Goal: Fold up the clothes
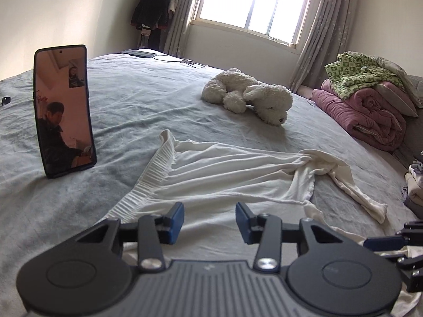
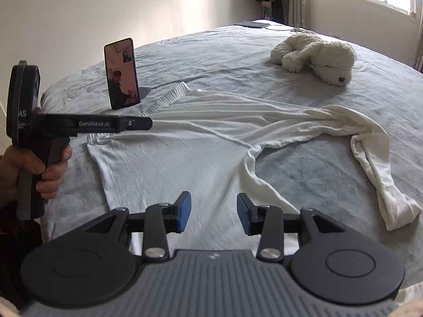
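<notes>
Right wrist: rumpled white garment (image 2: 185,137), outspread.

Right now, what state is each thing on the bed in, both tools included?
White long-sleeved cotton top: spread flat on the bed, unfolded, sleeves twisted and bunched.
Left tool: open, nothing between the pads.
Right tool: open, nothing gripped, above the top's near edge.
Black smartphone: propped upright, screen lit.
White plush dog: lying on its side.
Pink quilt: rolled, a green patterned garment on top.
</notes>
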The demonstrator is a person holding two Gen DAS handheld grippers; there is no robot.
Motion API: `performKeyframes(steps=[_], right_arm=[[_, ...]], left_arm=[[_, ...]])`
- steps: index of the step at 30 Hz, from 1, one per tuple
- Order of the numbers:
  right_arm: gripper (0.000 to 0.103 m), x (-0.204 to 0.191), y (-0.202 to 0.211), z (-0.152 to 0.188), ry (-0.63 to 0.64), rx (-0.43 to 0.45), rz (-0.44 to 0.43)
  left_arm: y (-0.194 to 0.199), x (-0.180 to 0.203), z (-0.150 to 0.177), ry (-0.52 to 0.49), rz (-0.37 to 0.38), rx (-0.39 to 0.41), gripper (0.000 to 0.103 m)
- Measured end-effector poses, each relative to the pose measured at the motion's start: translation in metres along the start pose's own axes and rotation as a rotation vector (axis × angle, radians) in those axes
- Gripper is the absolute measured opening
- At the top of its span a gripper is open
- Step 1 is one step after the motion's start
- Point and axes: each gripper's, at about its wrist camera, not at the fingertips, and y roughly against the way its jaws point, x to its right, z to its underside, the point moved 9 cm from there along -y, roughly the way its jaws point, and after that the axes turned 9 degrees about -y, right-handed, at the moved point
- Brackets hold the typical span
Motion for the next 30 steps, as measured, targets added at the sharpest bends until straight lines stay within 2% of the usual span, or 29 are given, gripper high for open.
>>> performKeyframes(steps=[6, 11, 17, 21, 26, 30], right_arm=[[0.043, -0.016, -0.056, -0.064, 0.082, 0.006, -0.075], [0.043, -0.028, -0.112, -0.1, 0.167, -0.025, -0.104], [0.043, -0.045, -0.168, -0.118, 0.268, -0.063, -0.117], [0.051, -0.055, -0.194, -0.124, 0.31, -0.087, -0.139], [0.055, -0.059, -0.221, -0.135, 0.341, -0.116, -0.144], [0.058, -0.058, -0.236, -0.141, 0.313, -0.154, -0.185]], left_arm=[[-0.011, -0.004, 0.001, -0.032, 0.059, 0.009, 0.039], [-0.017, -0.006, 0.006, -0.049, 0.114, 0.002, 0.039], [-0.022, -0.005, 0.014, -0.071, 0.123, -0.031, 0.039], [-0.021, -0.005, 0.016, -0.088, 0.121, -0.033, 0.039], [-0.023, -0.005, 0.017, -0.086, 0.125, -0.041, 0.041], [-0.024, -0.004, 0.018, -0.091, 0.123, -0.045, 0.042]])
